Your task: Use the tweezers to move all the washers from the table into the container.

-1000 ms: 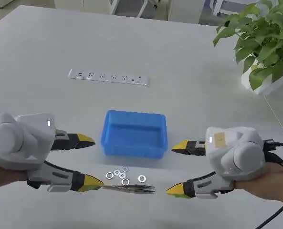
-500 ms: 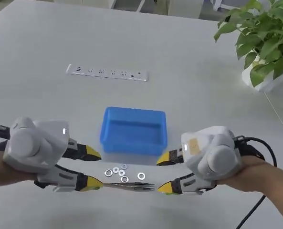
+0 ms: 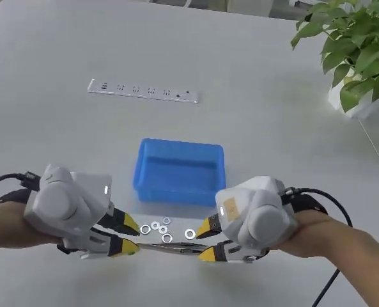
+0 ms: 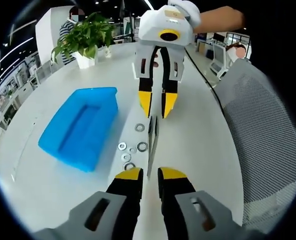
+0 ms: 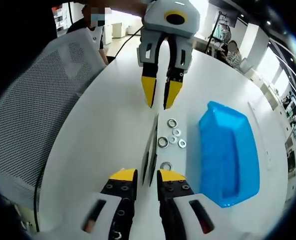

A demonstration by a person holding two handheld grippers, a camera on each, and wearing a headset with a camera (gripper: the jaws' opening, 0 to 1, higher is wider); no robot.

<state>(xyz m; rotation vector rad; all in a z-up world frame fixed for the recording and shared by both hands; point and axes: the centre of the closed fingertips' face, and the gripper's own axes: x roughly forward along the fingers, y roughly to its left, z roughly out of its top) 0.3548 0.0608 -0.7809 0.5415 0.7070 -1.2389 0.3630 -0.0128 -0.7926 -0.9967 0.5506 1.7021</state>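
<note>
A pale grey table in an open-plan office, a mesh chair at its edge, carries a potted plant, a blue container and a power strip. The left gripper and right gripper face each other, jaws narrowly parted at opposite ends of the tweezers, which lie flat just beside the washers in front of the container.

No readable text or numbers anywhere; small tan sticker on the right gripper, too blurred to read
</note>
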